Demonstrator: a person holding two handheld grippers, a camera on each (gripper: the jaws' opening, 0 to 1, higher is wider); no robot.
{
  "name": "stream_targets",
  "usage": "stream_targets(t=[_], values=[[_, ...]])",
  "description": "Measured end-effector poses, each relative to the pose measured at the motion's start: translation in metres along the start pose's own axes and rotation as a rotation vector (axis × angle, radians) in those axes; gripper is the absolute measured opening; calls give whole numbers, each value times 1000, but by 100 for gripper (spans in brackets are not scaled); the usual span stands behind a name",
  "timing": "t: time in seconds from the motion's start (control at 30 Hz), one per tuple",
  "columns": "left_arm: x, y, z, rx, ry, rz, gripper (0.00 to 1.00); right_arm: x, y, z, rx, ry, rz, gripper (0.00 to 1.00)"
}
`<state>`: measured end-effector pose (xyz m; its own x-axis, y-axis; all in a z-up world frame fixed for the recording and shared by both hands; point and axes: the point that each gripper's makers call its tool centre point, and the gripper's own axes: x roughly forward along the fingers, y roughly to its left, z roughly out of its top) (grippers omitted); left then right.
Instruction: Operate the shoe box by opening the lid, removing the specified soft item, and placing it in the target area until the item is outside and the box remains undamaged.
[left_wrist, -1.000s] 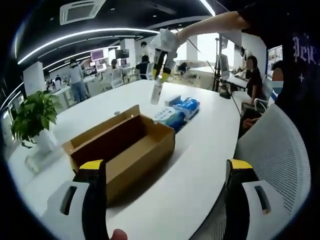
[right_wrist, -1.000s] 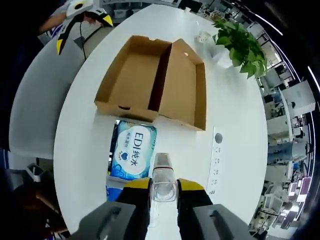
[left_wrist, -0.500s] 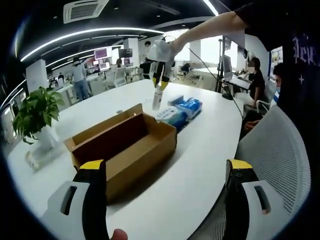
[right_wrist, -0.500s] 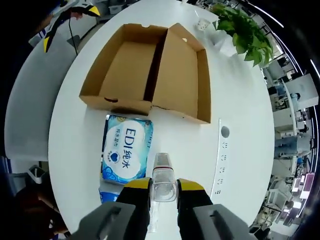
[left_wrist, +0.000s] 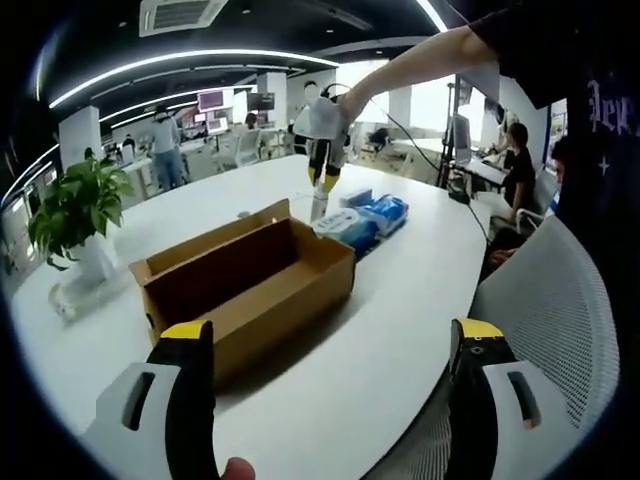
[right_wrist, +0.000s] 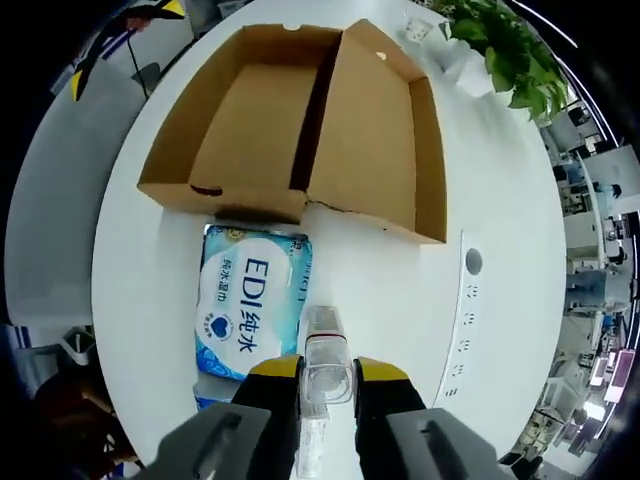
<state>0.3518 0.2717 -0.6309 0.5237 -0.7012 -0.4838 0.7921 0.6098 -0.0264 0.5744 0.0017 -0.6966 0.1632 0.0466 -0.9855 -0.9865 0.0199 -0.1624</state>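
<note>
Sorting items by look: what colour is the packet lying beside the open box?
Blue and white with blue lettering: the packet, clearest in the right gripper view.

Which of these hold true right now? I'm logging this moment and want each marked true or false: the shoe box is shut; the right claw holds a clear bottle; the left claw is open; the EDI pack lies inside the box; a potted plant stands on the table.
1. The shoe box is shut. False: its lid is folded open and it looks empty.
2. The right claw holds a clear bottle. True.
3. The left claw is open. True.
4. The EDI pack lies inside the box. False: it lies on the table beside it.
5. A potted plant stands on the table. True.
</note>
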Motion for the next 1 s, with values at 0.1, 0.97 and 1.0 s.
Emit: stream_targets(t=[0.1,0.97,1.0], values=[[-1,0,-3,-9,3,4,97,2,0,1,13,2,10,15],[0,3,-14,-47,16,16,95,4,-5,13,69,-47,54,15],[1,3,-14,-48,18,17,95,3,-5,14,62,-48,51,15]])
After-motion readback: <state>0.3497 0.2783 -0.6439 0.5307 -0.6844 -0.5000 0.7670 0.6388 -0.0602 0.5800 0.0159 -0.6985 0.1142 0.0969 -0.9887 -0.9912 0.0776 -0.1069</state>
